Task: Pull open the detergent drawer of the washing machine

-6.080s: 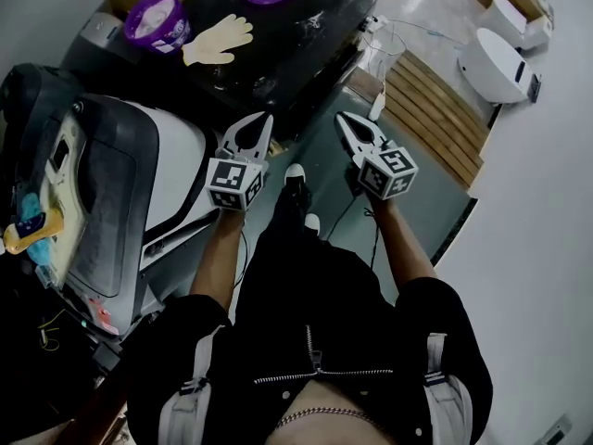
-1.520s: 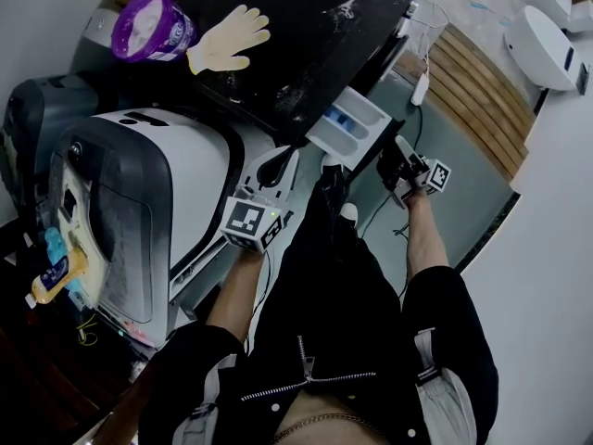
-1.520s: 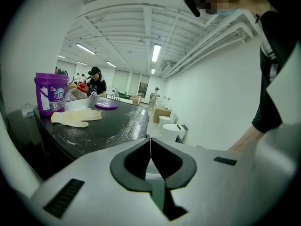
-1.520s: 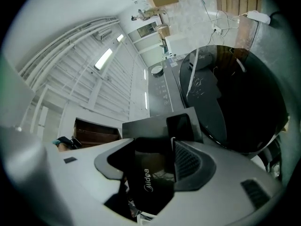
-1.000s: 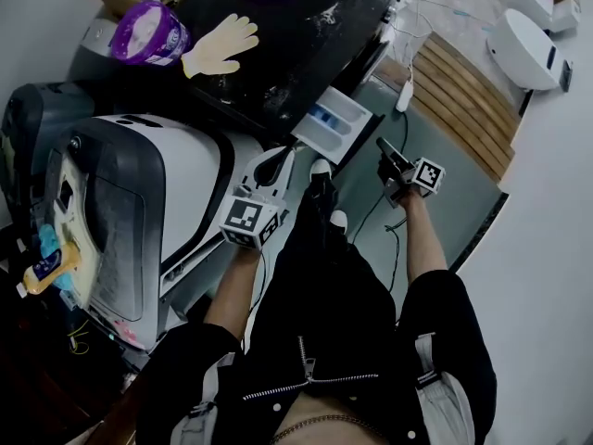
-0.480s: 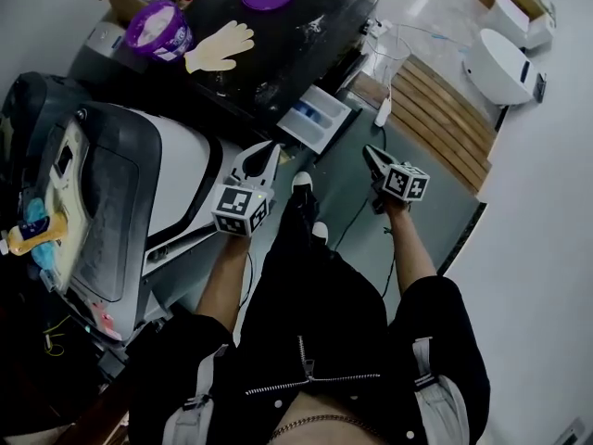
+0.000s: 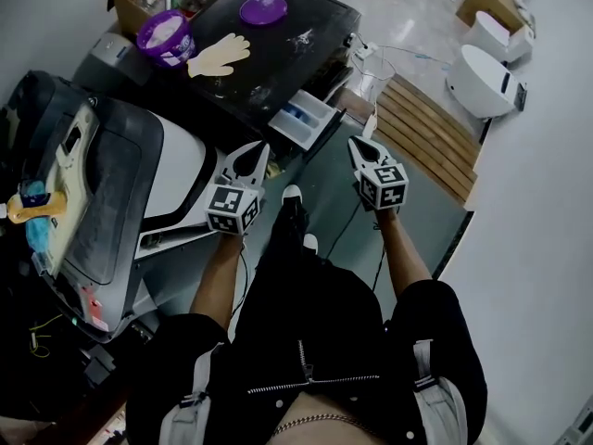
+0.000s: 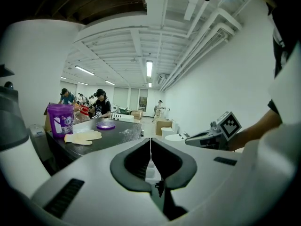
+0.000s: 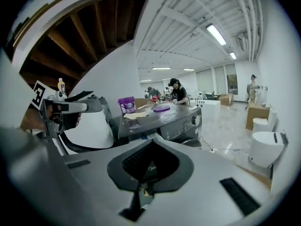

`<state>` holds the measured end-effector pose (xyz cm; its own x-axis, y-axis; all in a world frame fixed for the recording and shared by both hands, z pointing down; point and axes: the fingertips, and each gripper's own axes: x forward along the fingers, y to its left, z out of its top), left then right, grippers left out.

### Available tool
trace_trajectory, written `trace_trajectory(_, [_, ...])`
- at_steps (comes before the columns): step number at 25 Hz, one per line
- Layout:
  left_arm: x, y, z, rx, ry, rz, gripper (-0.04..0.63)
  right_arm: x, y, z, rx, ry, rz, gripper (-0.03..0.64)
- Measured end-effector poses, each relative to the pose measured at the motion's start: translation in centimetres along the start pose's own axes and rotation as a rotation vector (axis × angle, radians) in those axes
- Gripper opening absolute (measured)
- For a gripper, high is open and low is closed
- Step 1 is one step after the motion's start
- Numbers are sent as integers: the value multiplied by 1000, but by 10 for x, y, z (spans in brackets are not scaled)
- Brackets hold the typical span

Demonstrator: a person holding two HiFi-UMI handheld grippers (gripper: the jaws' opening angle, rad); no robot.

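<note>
Detergent drawer [image 7: 304, 119] stands open; purple tub [image 7: 165, 37] label is unreadable.

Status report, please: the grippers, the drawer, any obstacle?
Shut and empty: left gripper, right gripper. The detergent drawer stands pulled out. Nothing in the way.

The left tool [image 8: 150, 139], jaws together, faces a purple tub [image 8: 61, 120] and glove [image 8: 83, 137].
</note>
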<state>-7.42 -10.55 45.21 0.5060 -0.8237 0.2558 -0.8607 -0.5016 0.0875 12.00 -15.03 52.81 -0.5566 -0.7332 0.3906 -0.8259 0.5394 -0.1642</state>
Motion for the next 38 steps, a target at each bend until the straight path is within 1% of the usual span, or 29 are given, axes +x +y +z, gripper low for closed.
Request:
trace_trajectory(2, [-6, -2, 6, 9, -17, 6, 21, -10, 6, 18, -40, -14, -16, 5])
trace_trajectory(6, [-17, -9, 14, 21, -38, 9, 21, -38, 22, 55, -112, -88, -27, 5])
trace_trajectory(9, [-23, -13, 20, 33, -47, 11, 21, -56, 33, 76, -133, -141, -31, 3])
trace_trajectory(12, [-26, -18, 25, 41, -60, 9, 21, -70, 41, 86, -135, -165, -24, 3])
trace_trajectory(19, [-31, -25, 28, 56, -68, 0, 21, -90, 53, 85, -145, -188, -29, 3])
trace_trajectory(23, [-33, -28, 25, 42, -69, -1, 21, -96, 54, 82, -151, -193, -29, 3])
trace_trajectory(38, [-26, -32, 22, 37, -55, -11, 21, -95, 50, 79, -132, -192, -27, 3])
